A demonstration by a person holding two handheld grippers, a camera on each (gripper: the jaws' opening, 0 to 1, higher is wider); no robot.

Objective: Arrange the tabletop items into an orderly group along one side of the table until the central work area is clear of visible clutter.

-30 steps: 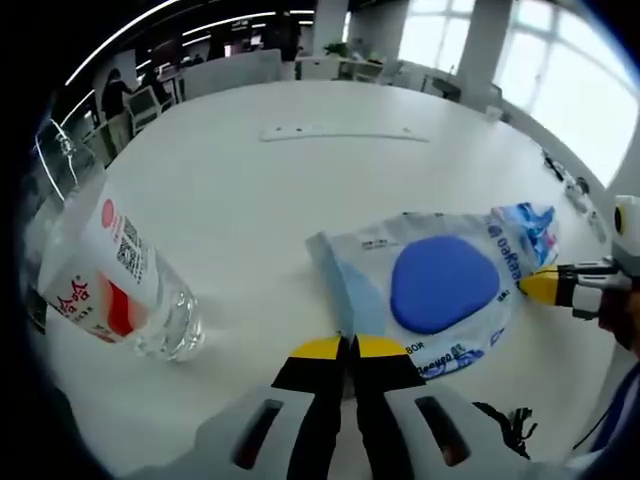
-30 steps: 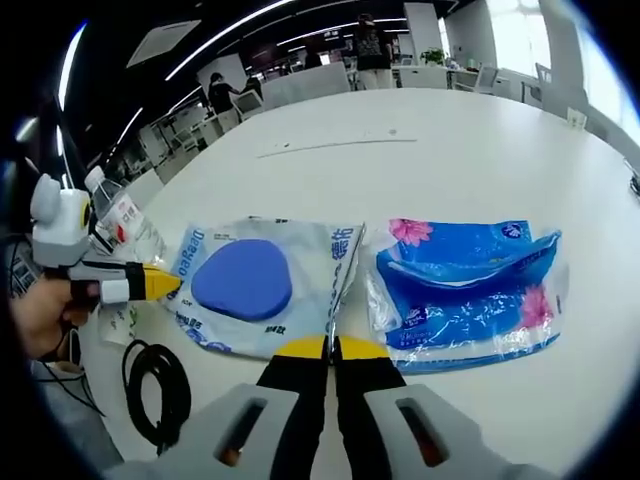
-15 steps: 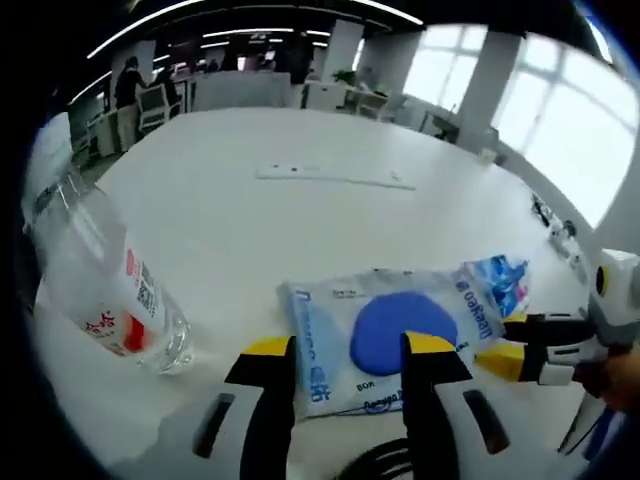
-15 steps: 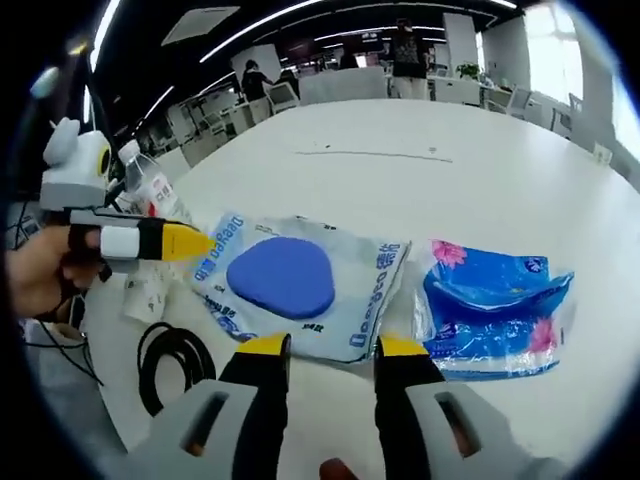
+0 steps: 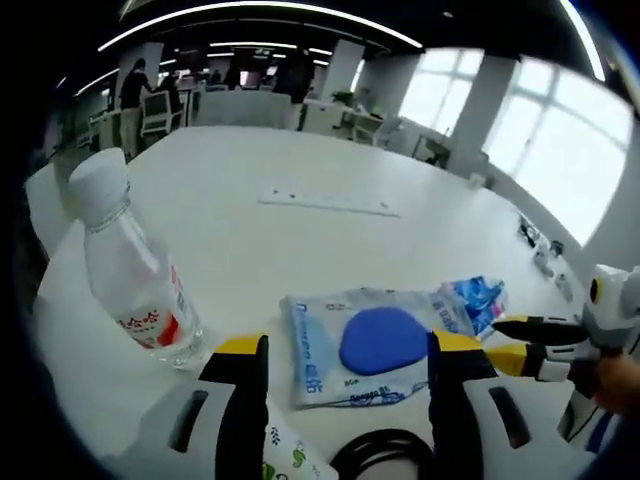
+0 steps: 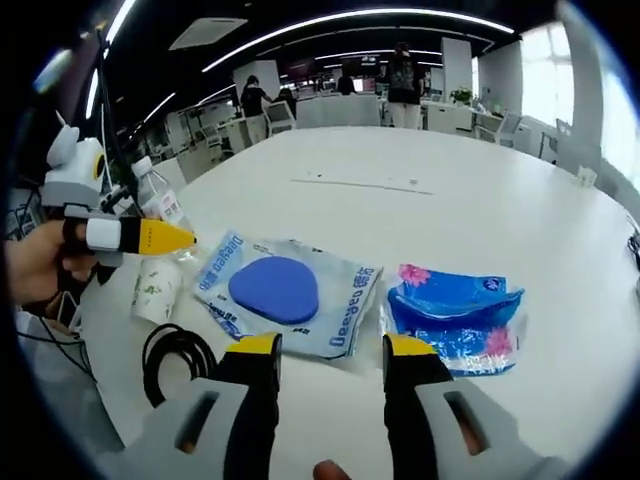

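A clear packet holding a blue pad [image 5: 372, 340] [image 6: 285, 290] lies flat on the white table [image 5: 300, 240]. A blue tissue pack [image 6: 455, 320] [image 5: 475, 298] lies right beside it. A water bottle [image 5: 130, 275] [image 6: 160, 205] stands upright at the table's edge. My left gripper [image 5: 347, 350] is open, pulled back from the packet with nothing between its jaws; in the right gripper view it [image 6: 165, 236] comes in from the left, held by a hand. My right gripper [image 6: 332, 348] [image 5: 503, 340] is open too, short of the packet's near edge.
A coiled black cable [image 6: 175, 350] [image 5: 385, 455] lies near the table's edge by a small leaf-patterned white item [image 6: 158, 290] [image 5: 290, 462]. A thin white strip [image 5: 330, 200] [image 6: 365, 183] lies mid-table. Desks, chairs and people stand far behind.
Both grippers were shut at the clear packet's edges and have opened. Both have drawn back from it, so the views now take in more of the table.
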